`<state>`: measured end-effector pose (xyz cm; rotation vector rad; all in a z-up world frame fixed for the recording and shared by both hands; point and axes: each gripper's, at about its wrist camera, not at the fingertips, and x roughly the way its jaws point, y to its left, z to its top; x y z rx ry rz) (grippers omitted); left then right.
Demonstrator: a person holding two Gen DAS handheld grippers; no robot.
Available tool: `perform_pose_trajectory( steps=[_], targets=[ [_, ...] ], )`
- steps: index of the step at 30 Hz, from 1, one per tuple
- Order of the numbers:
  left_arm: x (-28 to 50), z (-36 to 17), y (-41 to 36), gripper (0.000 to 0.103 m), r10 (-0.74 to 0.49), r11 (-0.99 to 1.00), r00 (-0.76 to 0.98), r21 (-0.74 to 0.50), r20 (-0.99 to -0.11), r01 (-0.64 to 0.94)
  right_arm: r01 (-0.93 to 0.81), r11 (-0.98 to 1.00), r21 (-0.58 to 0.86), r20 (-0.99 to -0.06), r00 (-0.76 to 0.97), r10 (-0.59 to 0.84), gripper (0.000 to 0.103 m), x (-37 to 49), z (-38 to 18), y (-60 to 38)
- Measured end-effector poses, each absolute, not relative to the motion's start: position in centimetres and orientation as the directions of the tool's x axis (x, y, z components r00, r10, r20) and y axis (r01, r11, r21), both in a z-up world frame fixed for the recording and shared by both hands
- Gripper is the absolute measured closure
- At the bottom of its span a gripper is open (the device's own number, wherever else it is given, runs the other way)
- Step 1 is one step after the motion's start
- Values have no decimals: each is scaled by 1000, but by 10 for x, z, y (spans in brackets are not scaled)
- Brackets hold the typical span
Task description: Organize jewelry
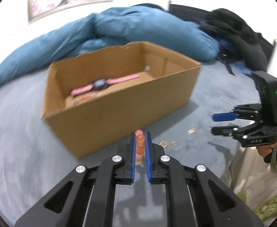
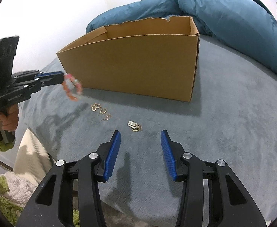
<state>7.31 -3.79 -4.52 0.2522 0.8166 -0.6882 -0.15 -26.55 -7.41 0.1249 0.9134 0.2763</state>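
My left gripper [image 1: 140,138] is shut on an orange and pink bead bracelet [image 1: 140,145], held above the bed in front of the cardboard box [image 1: 119,111]. In the right wrist view the bracelet [image 2: 73,89] hangs from the left gripper [image 2: 62,78] at the box's [image 2: 138,64] left corner. A pink-strapped watch [image 1: 100,84] lies inside the box. Small gold pieces lie on the grey bedspread: a butterfly piece [image 2: 96,106], a ring [image 2: 103,110], a small charm [image 2: 107,117] and a gold clasp piece [image 2: 134,125]. My right gripper [image 2: 140,134] is open and empty, just short of the clasp piece; it also shows in the left wrist view [image 1: 217,123].
A blue duvet [image 1: 110,32] is bunched behind the box, with dark clothing [image 1: 236,36] at the back right. The bed's edge drops at the near left in the right wrist view [image 2: 36,151], with a fluffy green and white rug [image 2: 4,191] below.
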Motion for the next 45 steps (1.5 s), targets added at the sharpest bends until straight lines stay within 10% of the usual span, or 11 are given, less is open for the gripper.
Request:
perform_pose_trajectory(
  steps=[17, 45],
  targets=[
    [74, -45, 6, 73, -411, 834, 567, -44, -713, 550, -248, 953, 172, -774, 565, 287, 68, 14, -83, -249],
    [48, -81, -125, 73, -576, 507, 344, 6, -742, 862, -360, 929, 82, -824, 500, 266, 100, 42, -99, -234]
  ],
)
